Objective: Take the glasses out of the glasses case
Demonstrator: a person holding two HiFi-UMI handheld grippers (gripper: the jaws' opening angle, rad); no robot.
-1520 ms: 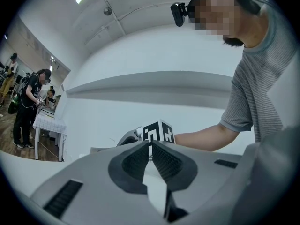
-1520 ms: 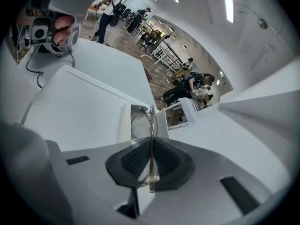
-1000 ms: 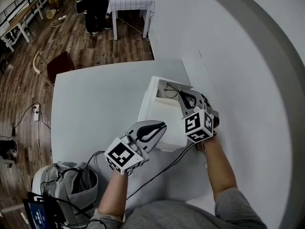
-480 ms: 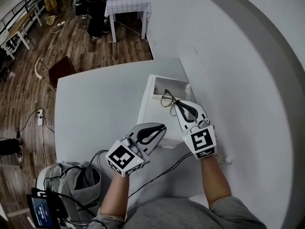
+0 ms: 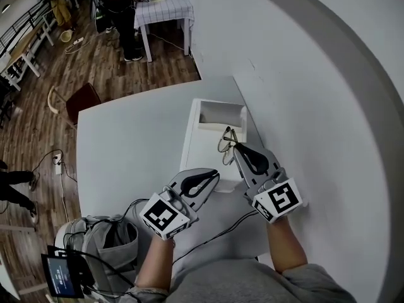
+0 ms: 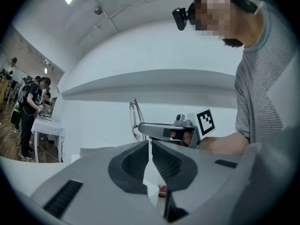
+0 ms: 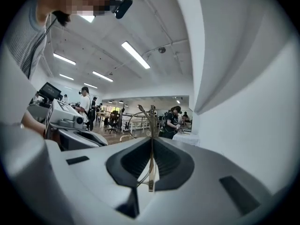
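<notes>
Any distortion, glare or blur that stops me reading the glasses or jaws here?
Head view: heavy fisheye curves the wall, even light, glasses thin but legible against the white case. Right gripper view: round vignette, bright ceiling strips, no washout; right gripper sharp, shut on the glasses. Left gripper view: same vignette; left gripper crisp, closed on the white case.

Thin dark wire-frame glasses (image 5: pixel 225 142), folded, are out of the case (image 5: pixel 203 153) and pinched edge-on by one arm in the right gripper (image 5: pixel 239 149). They hang over the case's 3 o'clock half. The case is a white oblong box lying flat on the table, its open hollow at 12 o'clock. Its 6 o'clock edge sits in the left gripper's (image 5: pixel 213 176) closed jaws.
</notes>
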